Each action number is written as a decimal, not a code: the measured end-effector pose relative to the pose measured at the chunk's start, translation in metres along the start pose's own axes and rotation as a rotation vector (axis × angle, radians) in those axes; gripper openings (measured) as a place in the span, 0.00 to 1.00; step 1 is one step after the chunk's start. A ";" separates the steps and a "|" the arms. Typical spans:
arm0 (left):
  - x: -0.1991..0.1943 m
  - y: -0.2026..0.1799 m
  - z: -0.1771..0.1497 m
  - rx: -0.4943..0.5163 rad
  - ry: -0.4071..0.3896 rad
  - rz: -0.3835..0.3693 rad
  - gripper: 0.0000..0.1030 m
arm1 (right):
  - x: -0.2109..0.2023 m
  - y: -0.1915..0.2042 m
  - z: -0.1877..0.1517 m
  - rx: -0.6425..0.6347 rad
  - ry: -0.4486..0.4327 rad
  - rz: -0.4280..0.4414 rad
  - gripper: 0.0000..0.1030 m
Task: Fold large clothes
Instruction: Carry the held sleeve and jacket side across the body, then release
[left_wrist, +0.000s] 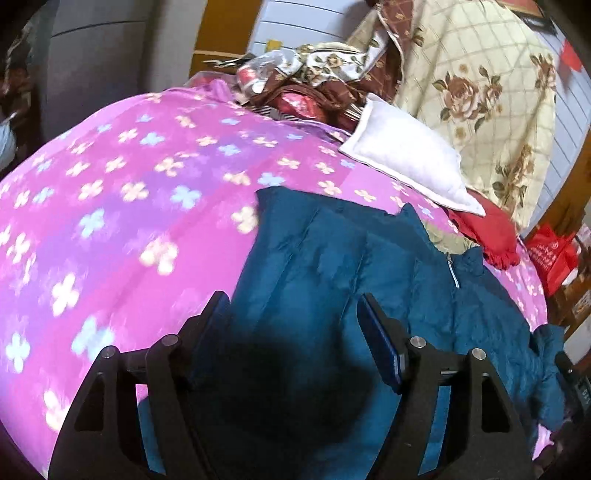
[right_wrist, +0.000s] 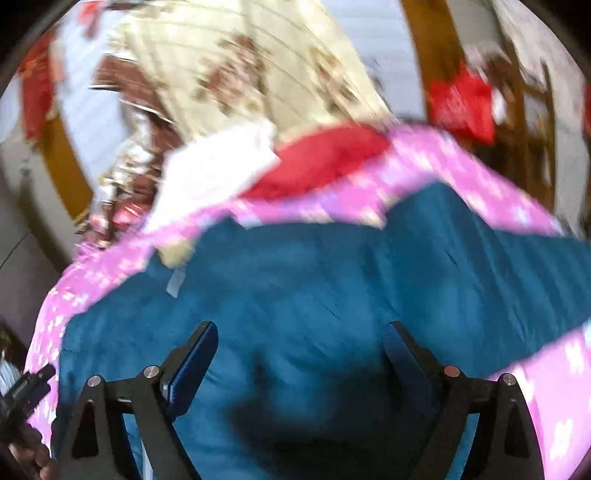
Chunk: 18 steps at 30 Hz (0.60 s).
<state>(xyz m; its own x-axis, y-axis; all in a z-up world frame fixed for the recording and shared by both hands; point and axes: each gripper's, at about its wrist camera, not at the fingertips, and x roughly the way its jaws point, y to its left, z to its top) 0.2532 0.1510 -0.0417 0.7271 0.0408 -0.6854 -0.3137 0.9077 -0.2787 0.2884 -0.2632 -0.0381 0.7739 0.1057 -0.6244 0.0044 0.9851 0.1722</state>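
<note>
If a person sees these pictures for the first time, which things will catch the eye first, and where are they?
The eye goes first to the teal padded jacket, spread on the bright pink flowered blanket that covers the bed. Both the left gripper and the right gripper are above the jacket with jaws apart and nothing between them. Behind, a white pillow lies over a red cloth near the far edge.

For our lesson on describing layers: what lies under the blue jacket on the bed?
The blue jacket lies on a pink flowered blanket, which shows around its edges. At the collar a beige lining peeks out. Whatever is directly beneath the jacket's middle is covered.
</note>
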 end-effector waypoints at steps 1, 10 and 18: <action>0.008 -0.004 0.004 0.019 0.007 0.000 0.70 | 0.010 0.010 0.002 -0.035 0.015 0.009 0.87; 0.069 0.006 0.001 0.064 0.146 0.053 0.85 | 0.087 -0.018 -0.016 -0.009 0.210 -0.008 0.91; 0.020 -0.003 -0.004 0.062 0.051 0.047 0.84 | 0.037 -0.001 -0.014 -0.043 0.127 -0.045 0.92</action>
<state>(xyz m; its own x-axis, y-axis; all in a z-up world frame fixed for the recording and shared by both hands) 0.2659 0.1476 -0.0572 0.6800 0.0646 -0.7303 -0.3077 0.9293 -0.2042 0.3078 -0.2585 -0.0719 0.6869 0.0746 -0.7229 0.0086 0.9938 0.1107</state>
